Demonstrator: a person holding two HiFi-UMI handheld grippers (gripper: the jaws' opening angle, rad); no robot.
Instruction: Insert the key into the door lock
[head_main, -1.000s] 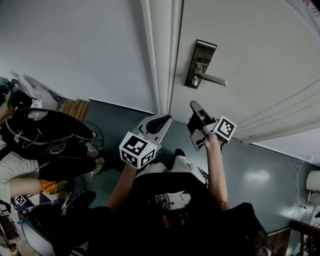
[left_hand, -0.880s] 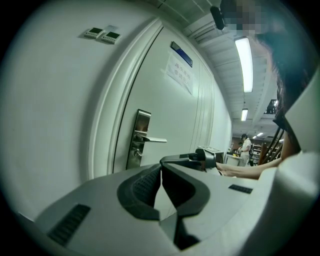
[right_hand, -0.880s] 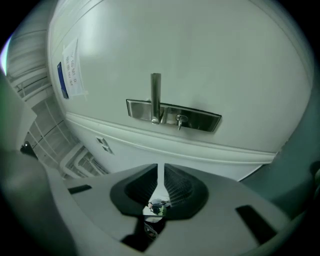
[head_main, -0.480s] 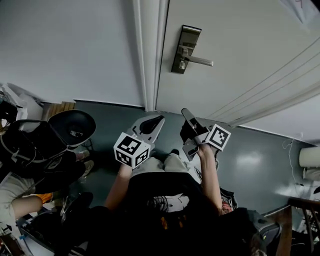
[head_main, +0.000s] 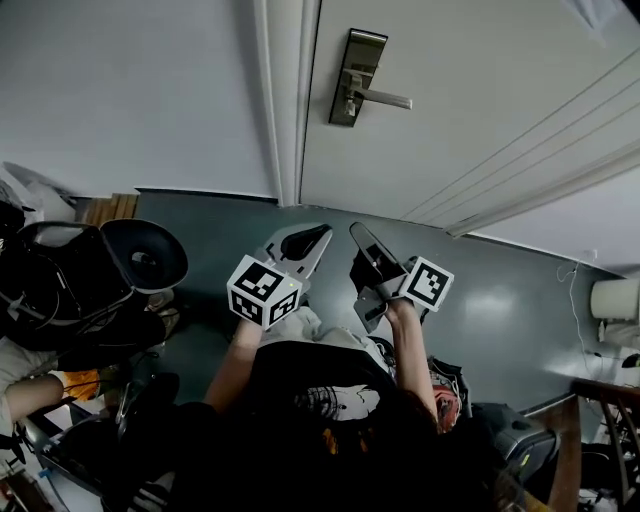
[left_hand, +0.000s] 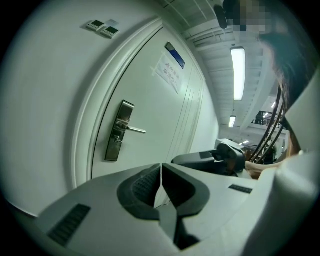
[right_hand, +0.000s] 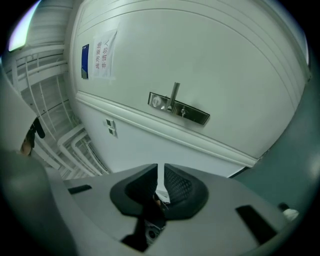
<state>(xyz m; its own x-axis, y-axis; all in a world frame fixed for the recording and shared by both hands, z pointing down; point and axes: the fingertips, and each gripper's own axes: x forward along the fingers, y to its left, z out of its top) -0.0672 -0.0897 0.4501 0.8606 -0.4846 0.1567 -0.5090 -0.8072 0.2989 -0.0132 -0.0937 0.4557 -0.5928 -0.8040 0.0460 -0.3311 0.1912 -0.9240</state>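
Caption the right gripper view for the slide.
Right tool, shut on a small key, faces the door lock plate and lever, well short of contact.

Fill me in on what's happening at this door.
A person stands facing a closed door with a gripper in each hand. The right gripper is shut on a small thin thing, apparently the key. The left gripper is shut with nothing in it. Both are held short of the door lock, so the key is not yet inserted.
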